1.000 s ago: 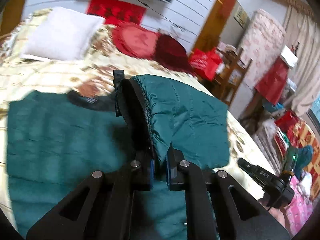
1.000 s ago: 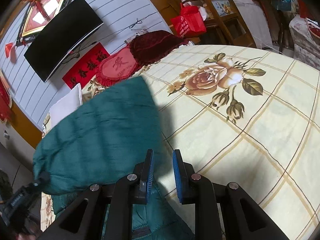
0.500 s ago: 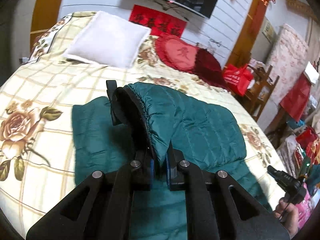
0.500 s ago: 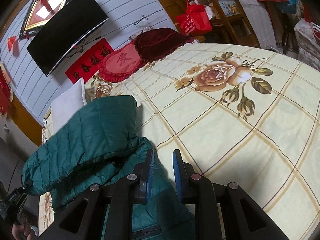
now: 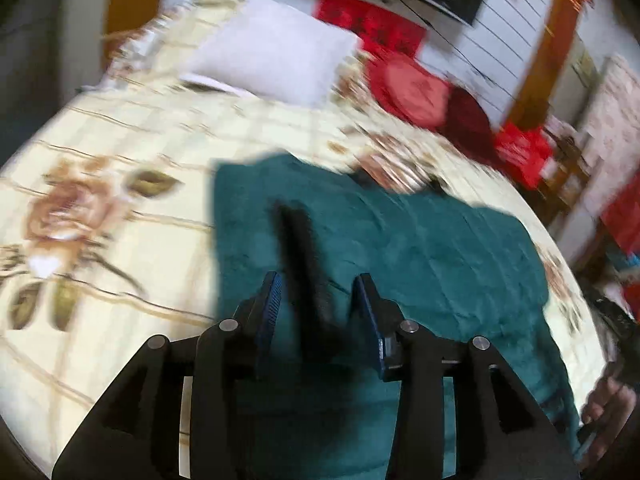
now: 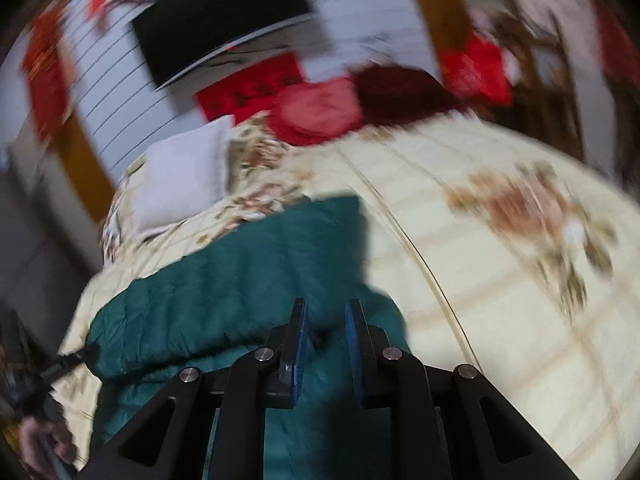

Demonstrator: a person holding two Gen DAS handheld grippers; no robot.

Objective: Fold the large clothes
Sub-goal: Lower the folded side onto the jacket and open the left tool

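A dark green quilted jacket (image 5: pixel 420 240) lies spread on the flowered bed cover (image 5: pixel 120 140). My left gripper (image 5: pixel 318 280) hovers over its near part, and its jaws are opening. The blurred black sleeve cuff (image 5: pixel 298 248) sits between the blue pads without being pressed. In the right wrist view the jacket (image 6: pixel 248 280) shows a folded layer on its left side. My right gripper (image 6: pixel 326 304) hangs over the jacket's right edge, shut, with nothing between its fingers. Both views are motion-blurred.
A white pillow (image 5: pixel 276 52) and red cushions (image 5: pixel 408 88) lie at the head of the bed under a wall-mounted screen (image 6: pixel 224 12). Red bags and wooden furniture (image 5: pixel 560 160) crowd the right side. A hand (image 5: pixel 604 412) shows at the right edge.
The left jaws have opened and let go of the green sleeve, which now lies flat across the jacket. The right view has rolled and swung left over the jacket.
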